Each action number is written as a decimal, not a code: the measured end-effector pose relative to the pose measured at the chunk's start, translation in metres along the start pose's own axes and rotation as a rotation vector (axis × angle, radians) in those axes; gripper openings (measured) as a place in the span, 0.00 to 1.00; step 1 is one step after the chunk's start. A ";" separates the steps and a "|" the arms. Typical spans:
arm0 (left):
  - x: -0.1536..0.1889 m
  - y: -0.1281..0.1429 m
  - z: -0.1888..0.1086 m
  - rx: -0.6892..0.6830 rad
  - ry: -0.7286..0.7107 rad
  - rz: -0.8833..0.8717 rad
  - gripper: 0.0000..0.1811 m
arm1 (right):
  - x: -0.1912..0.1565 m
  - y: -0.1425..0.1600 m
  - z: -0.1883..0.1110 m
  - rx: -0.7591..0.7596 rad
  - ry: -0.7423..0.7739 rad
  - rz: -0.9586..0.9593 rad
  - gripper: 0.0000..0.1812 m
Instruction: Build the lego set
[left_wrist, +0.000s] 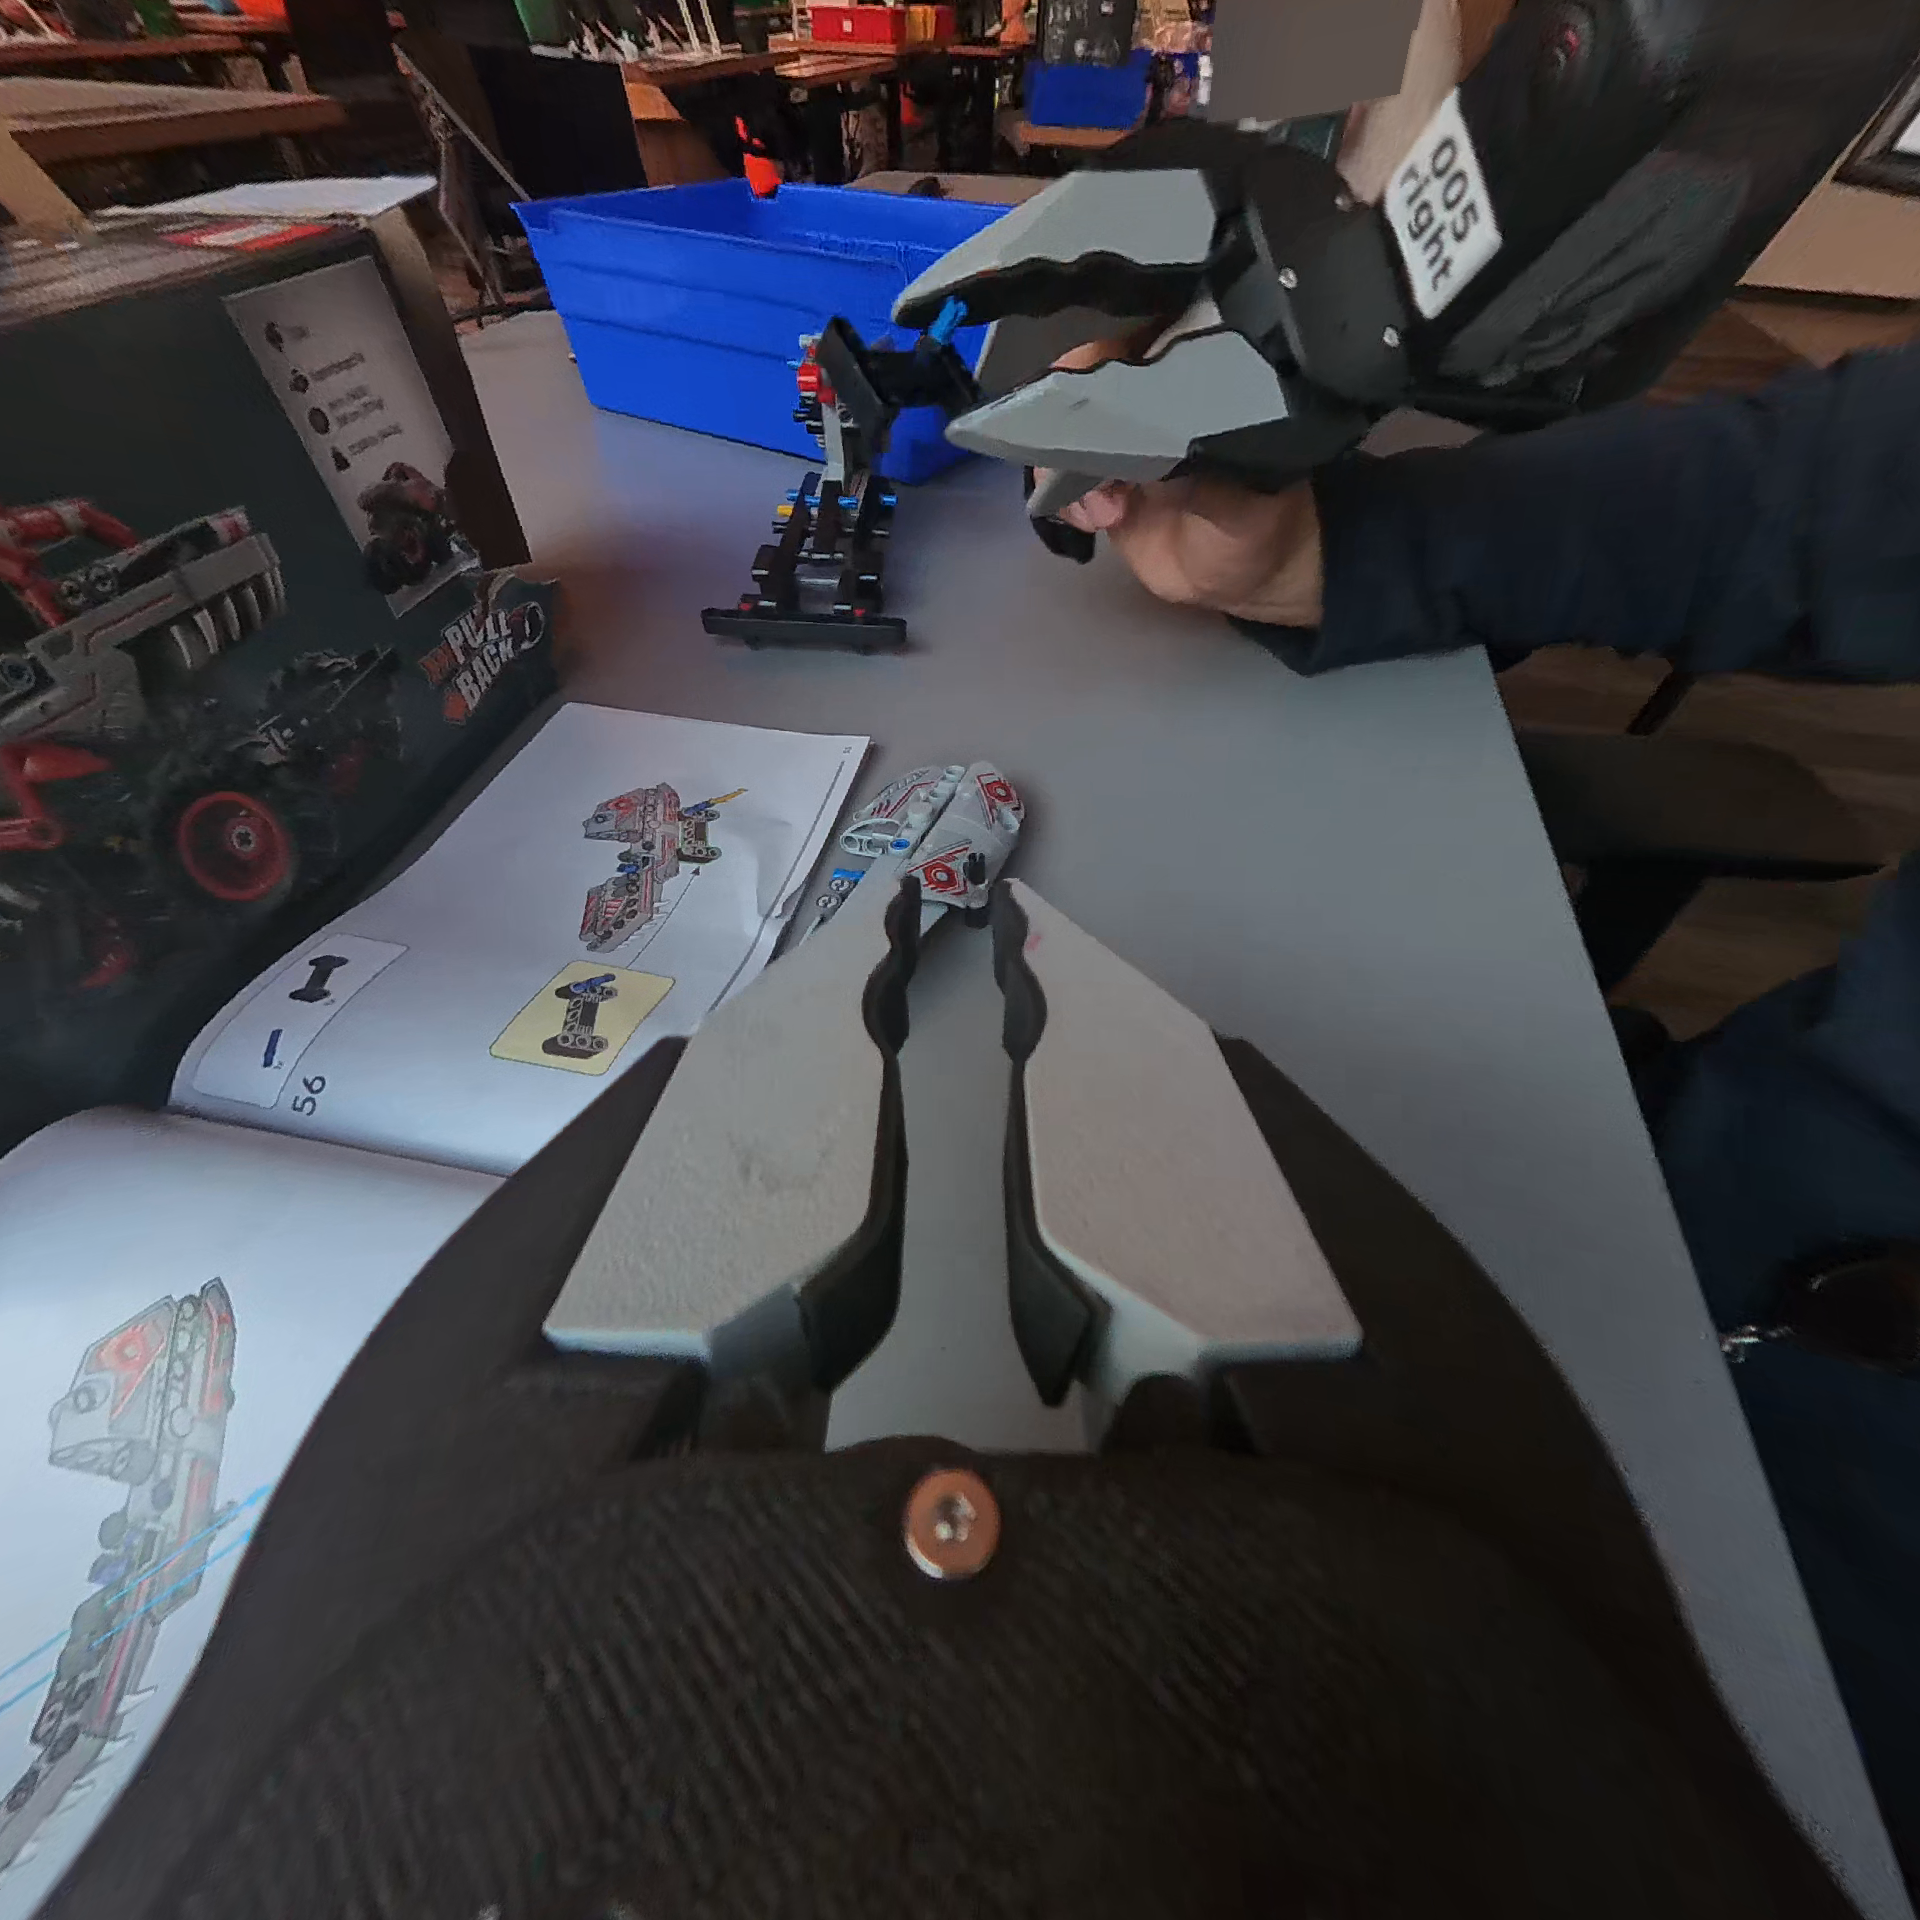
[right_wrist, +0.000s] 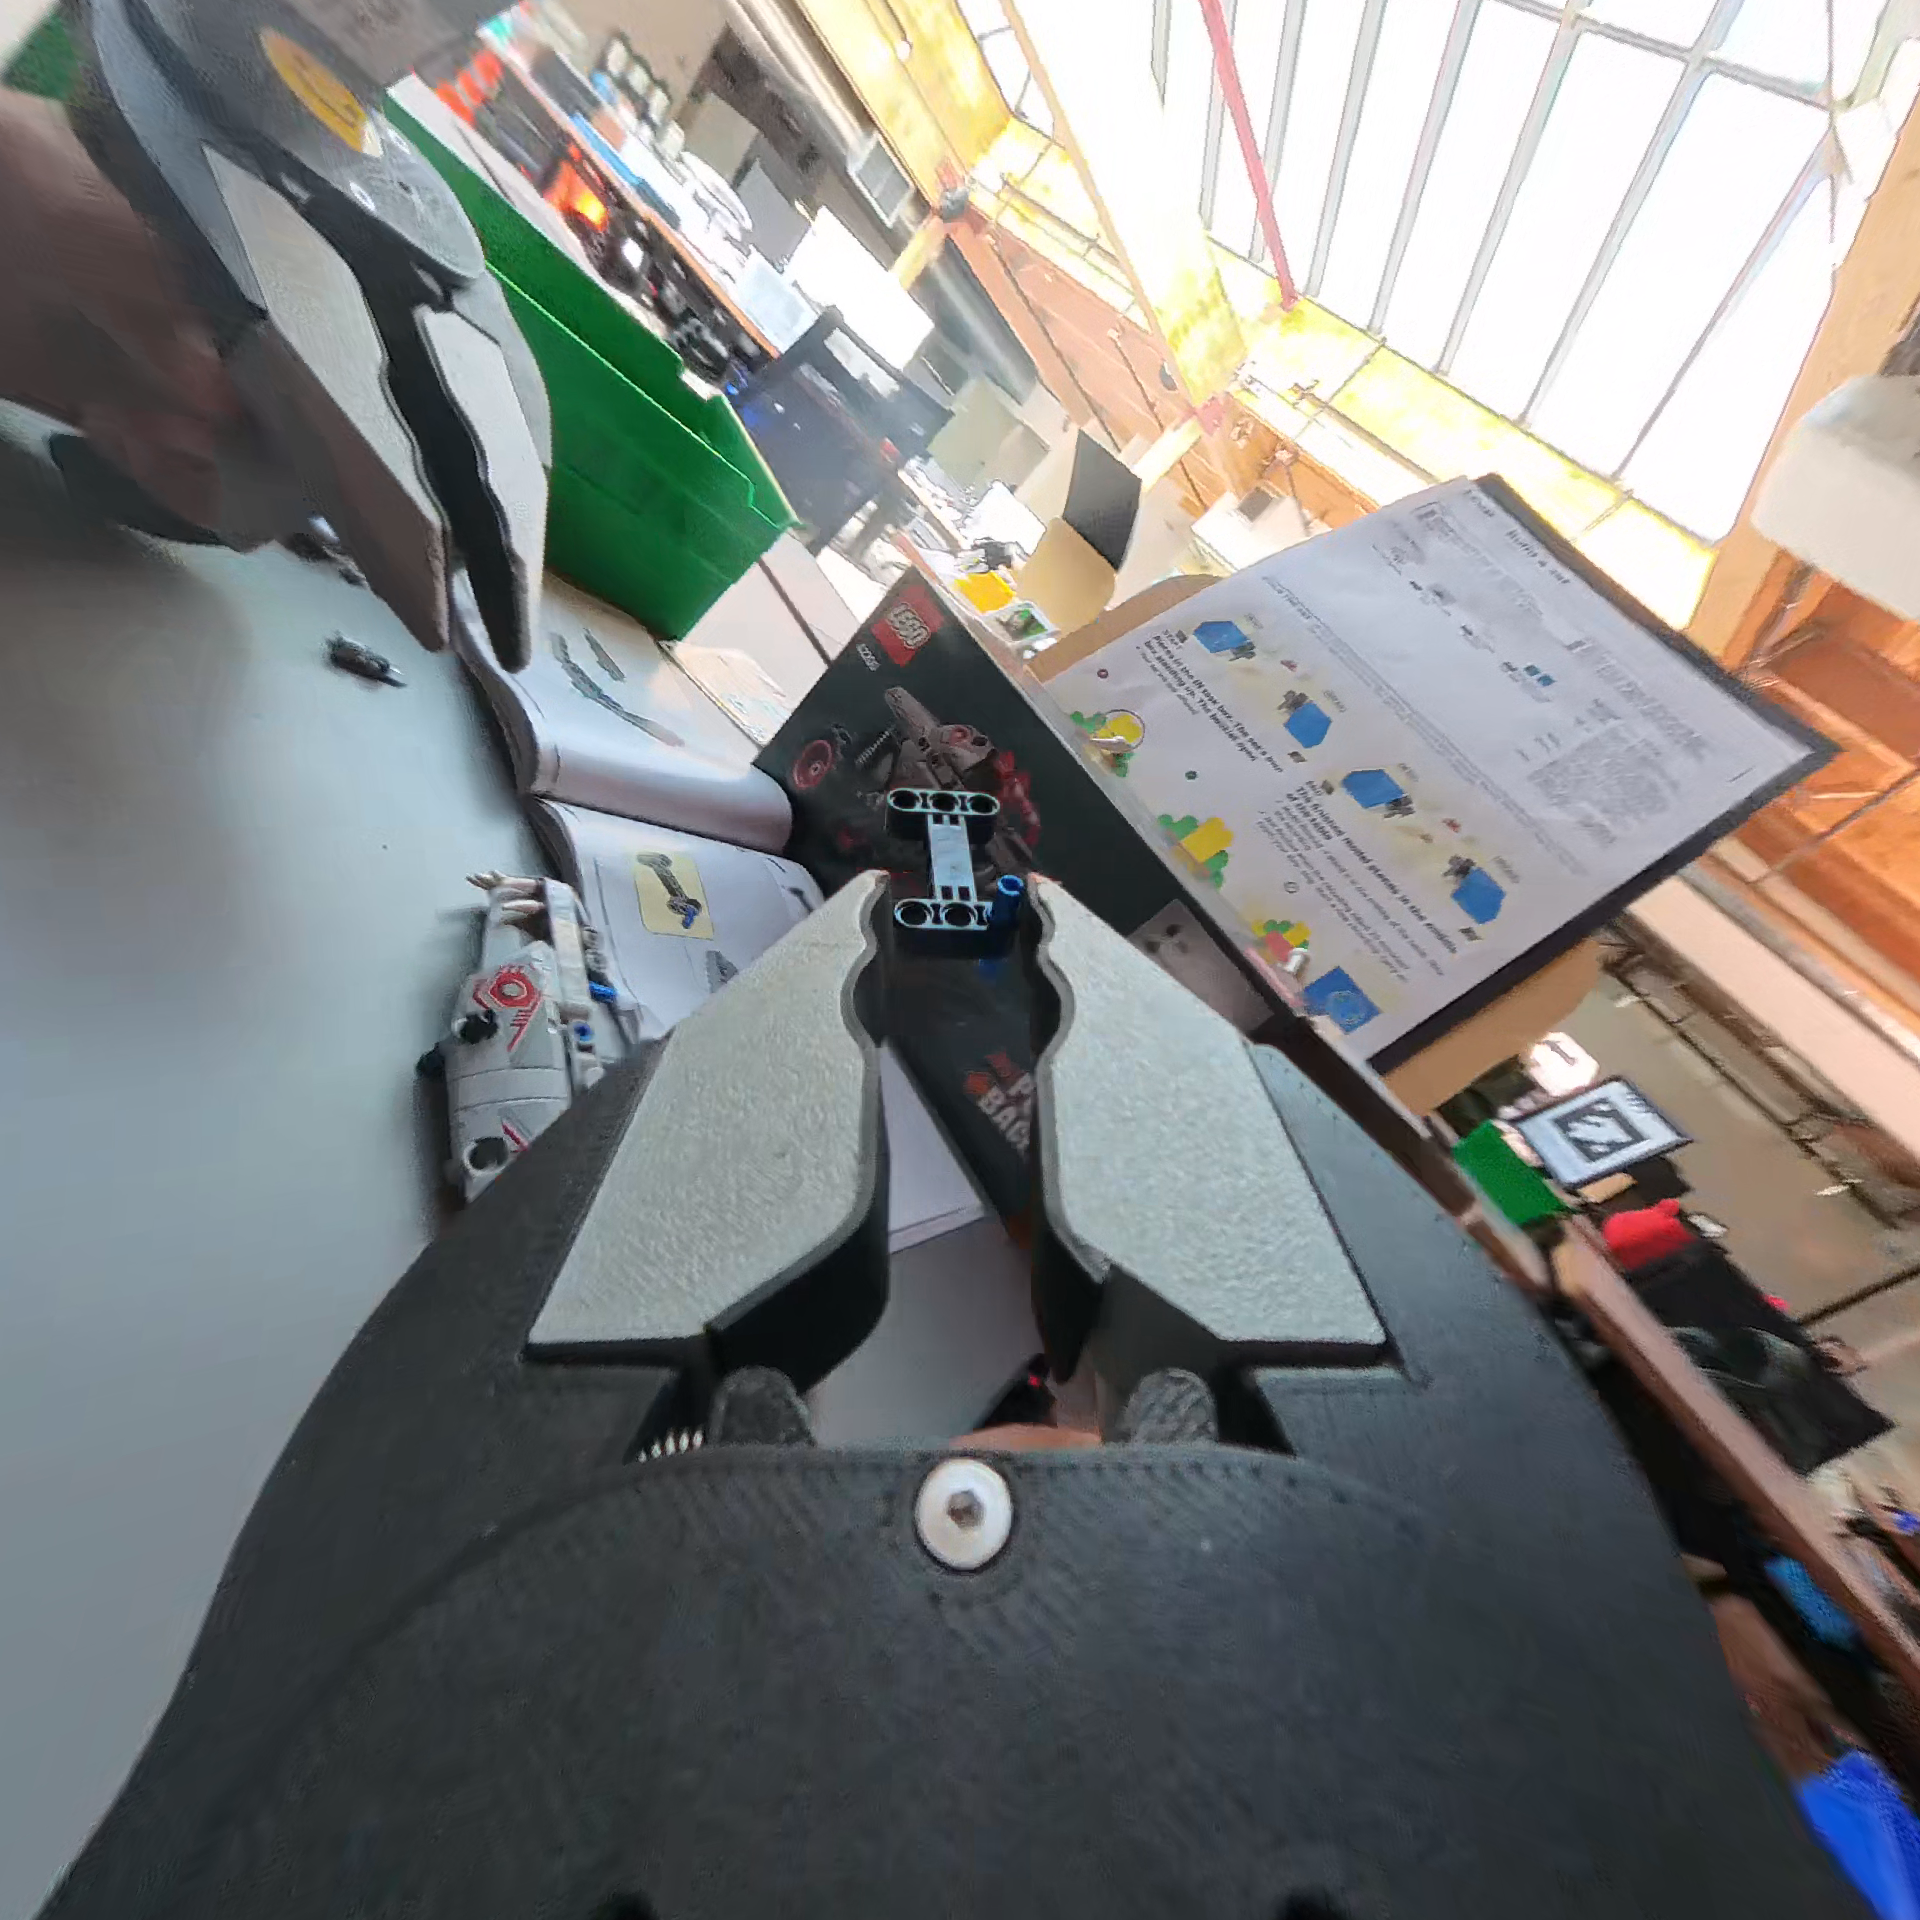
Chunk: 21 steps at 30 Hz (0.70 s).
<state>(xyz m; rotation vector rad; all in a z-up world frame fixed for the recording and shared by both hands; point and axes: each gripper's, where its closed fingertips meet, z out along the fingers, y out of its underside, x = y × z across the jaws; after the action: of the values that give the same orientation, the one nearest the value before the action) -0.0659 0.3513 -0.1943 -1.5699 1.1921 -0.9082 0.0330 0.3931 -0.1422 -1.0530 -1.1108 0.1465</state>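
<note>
right gripper (right_wrist: 956, 914) raised, left gripper (left_wrist: 951, 914) lowered.

Grey worktop (left_wrist: 1195, 727). Blue bin (left_wrist: 717, 301). Black chassis (left_wrist: 821, 551), blue and red pins. Grey body panel (left_wrist: 951, 826), red-white emblem pattern. Black H-piece (right_wrist: 943, 871), grey centre, blue pin. Grey claw fingers (left_wrist: 748, 1153), black pads. Dark box (left_wrist: 208, 623), red wheels printed. Green bins (right_wrist: 644, 447).

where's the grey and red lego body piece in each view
Left wrist view: the grey and red body piece lies on the table at centre, just past this gripper's jaws.
Right wrist view: it lies at left of centre, left of the jaws.
Shared landmark: the open instruction booklet beside it.
</note>
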 end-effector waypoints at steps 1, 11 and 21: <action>0.001 0.000 0.001 -0.008 -0.015 0.025 0.05 | -0.002 0.001 0.000 0.013 -0.019 0.034 0.11; -0.007 0.030 0.016 -0.191 -0.146 0.217 0.01 | 0.002 0.015 0.001 0.088 -0.159 0.396 0.11; -0.007 0.014 0.007 -0.094 -0.094 0.101 0.05 | -0.011 0.013 0.003 0.066 -0.208 0.327 0.11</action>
<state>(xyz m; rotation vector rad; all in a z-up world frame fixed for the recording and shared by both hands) -0.0656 0.3586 -0.2100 -1.5938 1.2499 -0.7143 0.0306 0.3953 -0.1589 -1.1730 -1.1039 0.5601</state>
